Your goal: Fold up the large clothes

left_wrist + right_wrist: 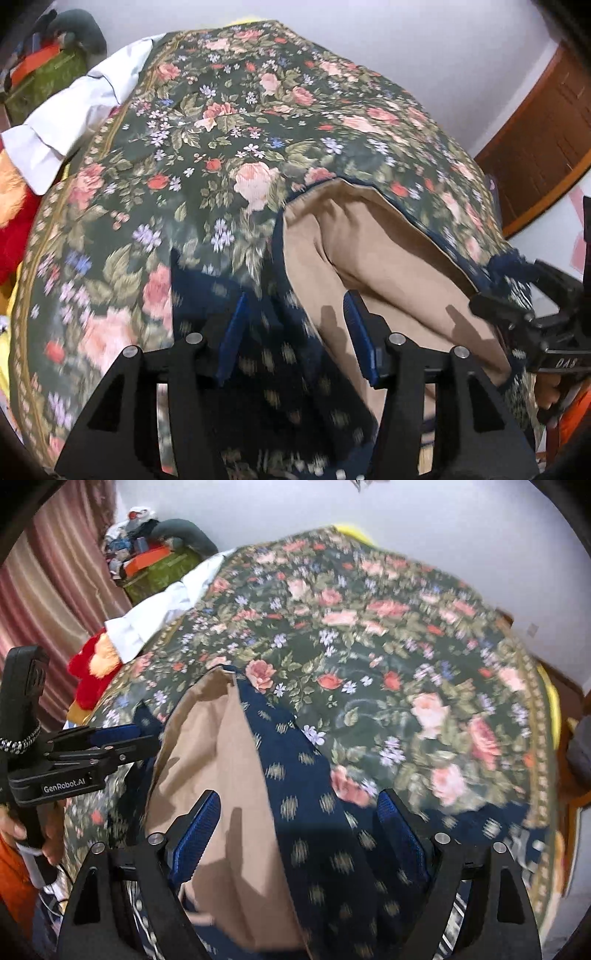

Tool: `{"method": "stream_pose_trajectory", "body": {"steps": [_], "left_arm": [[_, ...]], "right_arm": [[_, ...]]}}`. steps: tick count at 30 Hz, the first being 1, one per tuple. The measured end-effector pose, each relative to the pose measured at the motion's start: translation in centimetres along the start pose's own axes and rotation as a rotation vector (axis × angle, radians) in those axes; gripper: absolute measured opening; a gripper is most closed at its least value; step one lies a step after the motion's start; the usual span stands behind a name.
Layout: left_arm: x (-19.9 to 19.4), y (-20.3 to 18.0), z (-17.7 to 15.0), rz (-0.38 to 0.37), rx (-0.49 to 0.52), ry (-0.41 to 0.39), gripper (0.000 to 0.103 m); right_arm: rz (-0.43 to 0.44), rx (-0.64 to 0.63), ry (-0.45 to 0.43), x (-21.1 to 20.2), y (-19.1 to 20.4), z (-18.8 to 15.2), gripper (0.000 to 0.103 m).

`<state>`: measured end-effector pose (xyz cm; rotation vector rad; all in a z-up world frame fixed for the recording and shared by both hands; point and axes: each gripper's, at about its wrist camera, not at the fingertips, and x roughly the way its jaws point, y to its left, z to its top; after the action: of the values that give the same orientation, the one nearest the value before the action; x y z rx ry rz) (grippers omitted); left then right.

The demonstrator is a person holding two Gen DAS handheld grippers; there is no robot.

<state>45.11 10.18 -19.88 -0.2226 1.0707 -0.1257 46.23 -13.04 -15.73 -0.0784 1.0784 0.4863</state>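
A large garment, navy with pale motifs (pixel 273 354) and a tan lining (pixel 369 251), lies on a floral bedspread (pixel 221 147). In the right wrist view the navy side (pixel 317 812) and the tan side (pixel 218 775) lie folded against each other. My left gripper (pixel 295 325) is open, its blue pads either side of the navy cloth. My right gripper (pixel 299 823) is open over the garment's fold. The right gripper shows at the right edge of the left wrist view (pixel 509 306), jaws close at the garment's navy edge. The left gripper shows at the left of the right wrist view (pixel 122 738).
A white cloth (pixel 74 122) lies at the bed's far left. A red and orange plush (pixel 92 668) sits beside it. A green box with clutter (pixel 159 572) stands by a striped curtain (pixel 55 590). A wooden door (pixel 543 140) is at the right.
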Motion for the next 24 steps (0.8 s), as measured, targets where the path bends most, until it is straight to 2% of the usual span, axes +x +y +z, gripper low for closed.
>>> {"method": "stream_pose_trajectory", "body": {"steps": [1,3,4,5,6,7,9,12,15,19,24], "left_arm": [[1.0,0.0,0.6,0.002,-0.002,0.008,0.053],[2.2,-0.1,1.3,0.008,0.004,0.017,0.053],[2.6,-0.2,1.4,0.017,0.011,0.019,0.053],[3.0,-0.4,1.6,0.032,0.020,0.019,0.049],[3.5,-0.5,1.7,0.046,0.028,0.011,0.038],[3.9,-0.6,1.9,0.063,0.039,0.005,0.032],[4.2,-0.9,2.0,0.089,0.058,-0.001,0.008],[3.0,-1.8,1.7,0.088,0.098,-0.044,0.006],[0.6,-3.0,1.2,0.043,0.133,-0.090,0.005],[-3.8,-5.0,0.1,-0.016,0.187,-0.153,0.005],[-8.4,-7.5,-2.1,-0.065,0.234,-0.195,0.005]], "right_arm": [[0.012,0.014,0.013,0.7,-0.2,0.3,0.079],[0.034,0.042,0.034,2.1,-0.6,0.9,0.065],[0.044,0.052,0.041,2.6,-0.7,1.1,0.062],[0.052,0.059,0.045,3.0,-0.8,1.3,0.057],[0.061,0.065,0.042,3.4,-1.0,1.5,0.049],[0.064,0.067,0.039,3.6,-1.0,1.5,0.044],[0.066,0.070,0.028,3.7,-1.2,1.5,0.029],[0.101,0.095,0.000,2.7,-1.6,1.0,0.018],[0.154,0.101,-0.031,0.4,-1.7,0.4,0.014],[0.150,0.037,-0.073,-4.0,-0.4,-1.0,0.013],[0.151,-0.013,-0.108,-9.6,1.1,-4.0,0.013]]}}
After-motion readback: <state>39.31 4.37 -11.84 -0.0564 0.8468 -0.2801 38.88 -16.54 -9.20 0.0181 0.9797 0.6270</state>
